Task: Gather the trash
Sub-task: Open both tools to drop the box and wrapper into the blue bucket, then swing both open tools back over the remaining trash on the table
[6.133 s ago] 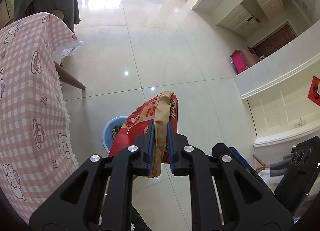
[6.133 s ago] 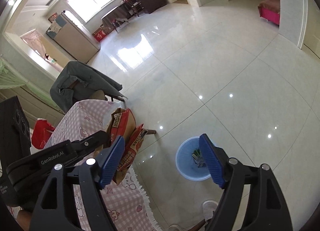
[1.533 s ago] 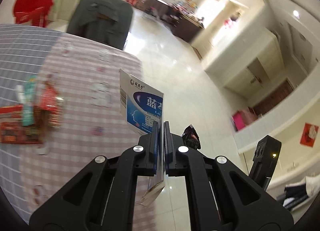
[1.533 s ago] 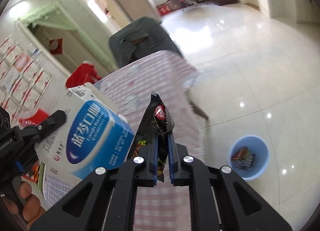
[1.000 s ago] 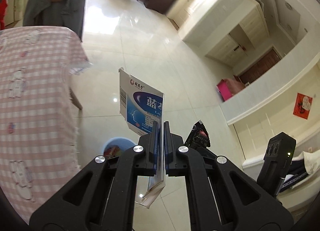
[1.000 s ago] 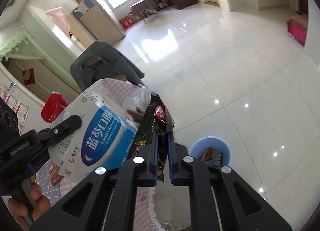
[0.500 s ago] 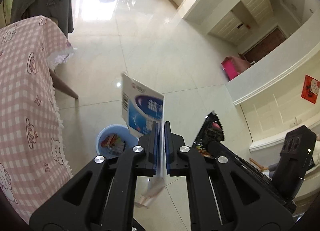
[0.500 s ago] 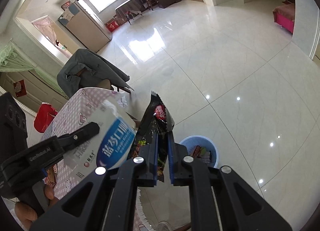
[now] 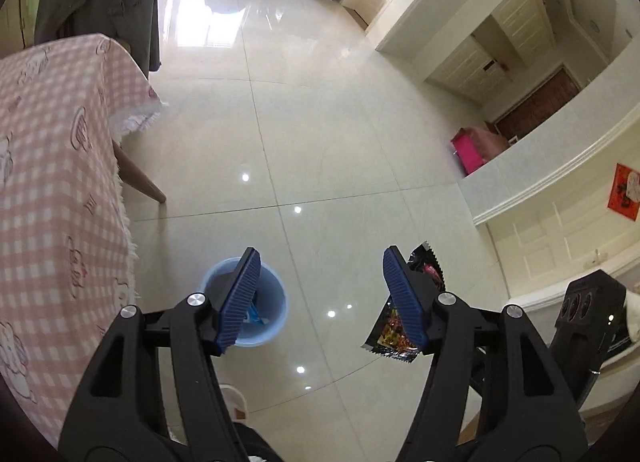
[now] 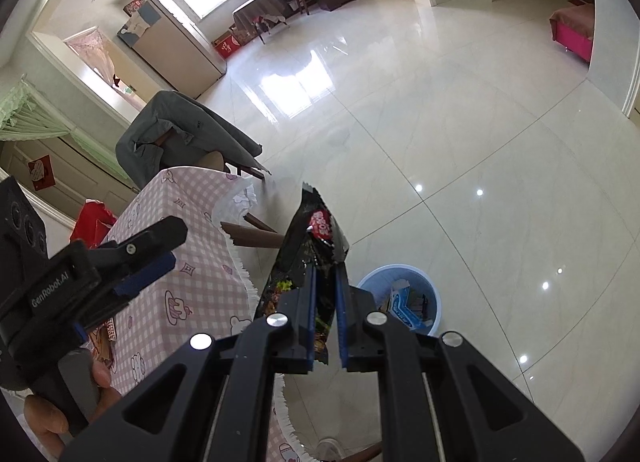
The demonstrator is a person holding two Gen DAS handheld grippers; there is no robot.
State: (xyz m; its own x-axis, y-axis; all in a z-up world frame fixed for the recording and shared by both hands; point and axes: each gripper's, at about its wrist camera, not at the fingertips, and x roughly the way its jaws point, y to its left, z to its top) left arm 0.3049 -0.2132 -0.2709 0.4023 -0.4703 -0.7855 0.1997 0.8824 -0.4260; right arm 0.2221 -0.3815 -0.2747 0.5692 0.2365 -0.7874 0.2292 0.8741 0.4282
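A light blue bin (image 9: 256, 304) stands on the tiled floor beside the table; the blue-and-white carton (image 10: 406, 302) lies inside the bin (image 10: 432, 294). My left gripper (image 9: 320, 262) hangs above the bin, its jaws opening, nothing between them. It also shows at the left of the right wrist view as the left gripper (image 10: 140, 262), held in a hand. My right gripper (image 10: 324, 274) is shut on a black snack wrapper (image 10: 316, 229), which stands upright above its fingers. The same wrapper (image 9: 400, 326) shows behind my left gripper's right finger.
A table with a pink checked cloth (image 9: 52, 181) borders the bin on the left. A chair draped with a grey jacket (image 10: 176, 129) stands behind it. A pink stool (image 9: 476, 145) sits far off by the wall. A shoe tip (image 9: 234, 398) shows below the bin.
My left gripper's jaws have spread apart and the blue-and-white carton has dropped out of them into the bin. The right gripper keeps hold of the wrapper.
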